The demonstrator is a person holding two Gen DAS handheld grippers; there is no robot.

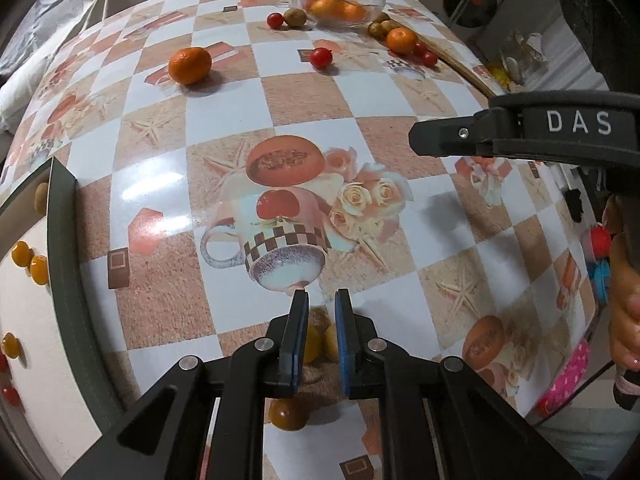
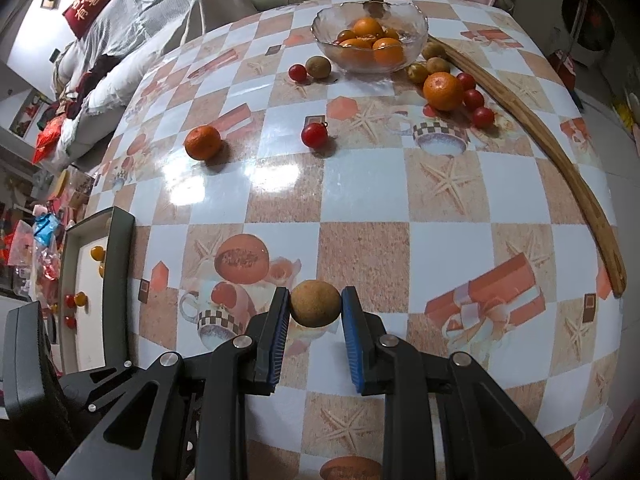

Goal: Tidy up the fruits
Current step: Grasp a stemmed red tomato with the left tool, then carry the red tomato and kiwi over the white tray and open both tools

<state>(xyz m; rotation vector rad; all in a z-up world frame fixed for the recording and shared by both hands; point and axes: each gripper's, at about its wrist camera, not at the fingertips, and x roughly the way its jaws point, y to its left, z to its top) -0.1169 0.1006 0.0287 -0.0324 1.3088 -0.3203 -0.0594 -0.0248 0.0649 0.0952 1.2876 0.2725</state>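
Note:
My right gripper (image 2: 315, 303) is shut on a brown round fruit (image 2: 315, 303), held above the patterned table. It shows side-on in the left wrist view (image 1: 416, 140). My left gripper (image 1: 321, 298) hangs over the table with its jaws a narrow gap apart and nothing between them; small yellow fruits (image 1: 312, 342) and an orange one (image 1: 287, 414) lie under it. A glass bowl (image 2: 370, 38) (image 1: 338, 4) holds oranges. A loose orange (image 2: 203, 142) (image 1: 189, 65) and a red tomato (image 2: 314, 135) (image 1: 321, 57) lie mid-table. A dark-rimmed tray (image 1: 60, 240) (image 2: 120, 248) at left holds small fruits.
Beside the bowl lie an orange (image 2: 443, 90), several red tomatoes (image 2: 474, 98), brown fruits (image 2: 318, 67) and a long wooden stick (image 2: 560, 152). A sofa with cloths stands behind the table. The table edge curves away on the right.

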